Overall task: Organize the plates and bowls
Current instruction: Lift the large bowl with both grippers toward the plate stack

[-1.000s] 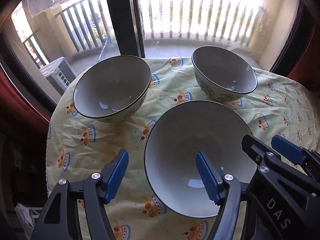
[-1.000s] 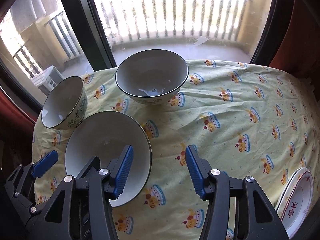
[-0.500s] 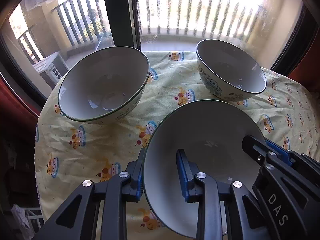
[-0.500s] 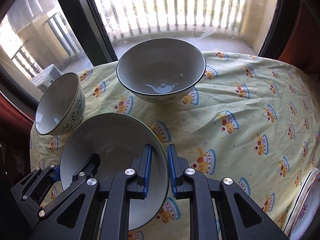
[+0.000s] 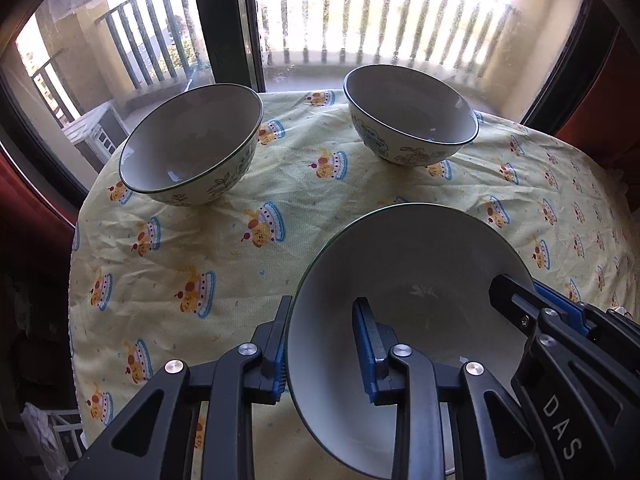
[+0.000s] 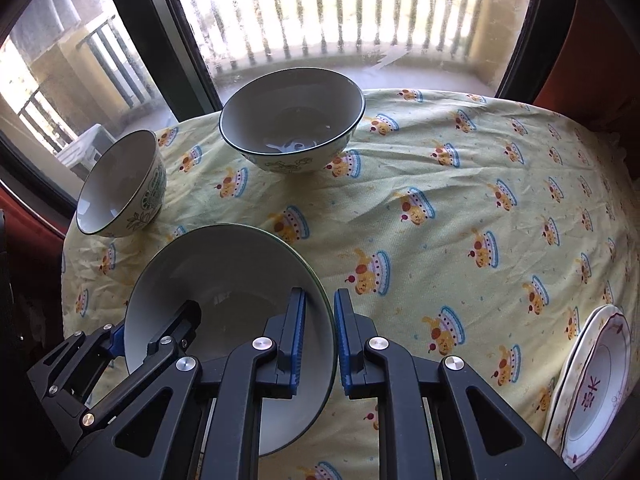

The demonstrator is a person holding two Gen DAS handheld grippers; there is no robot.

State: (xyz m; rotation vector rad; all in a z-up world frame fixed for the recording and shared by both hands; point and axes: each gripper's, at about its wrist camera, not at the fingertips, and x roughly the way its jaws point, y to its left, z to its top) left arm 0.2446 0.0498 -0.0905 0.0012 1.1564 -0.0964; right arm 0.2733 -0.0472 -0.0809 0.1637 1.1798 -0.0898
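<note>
Left tongs (image 5: 322,354) and right tongs (image 6: 319,340) each grasp the near bowl's (image 5: 412,264) rim

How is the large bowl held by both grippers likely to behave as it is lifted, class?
The large bowl looks like glazed ceramic, so probably rigid, fairly heavy and breakable. Its glossy wall may slip between the left gripper and right gripper, each pinching only the rim. Held at opposite sides, it should stay level.

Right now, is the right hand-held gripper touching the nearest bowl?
Touching. In the right wrist view, the right hand-held gripper is clamped on the nearest bowl's rim, one blue pad inside and one outside.
</note>
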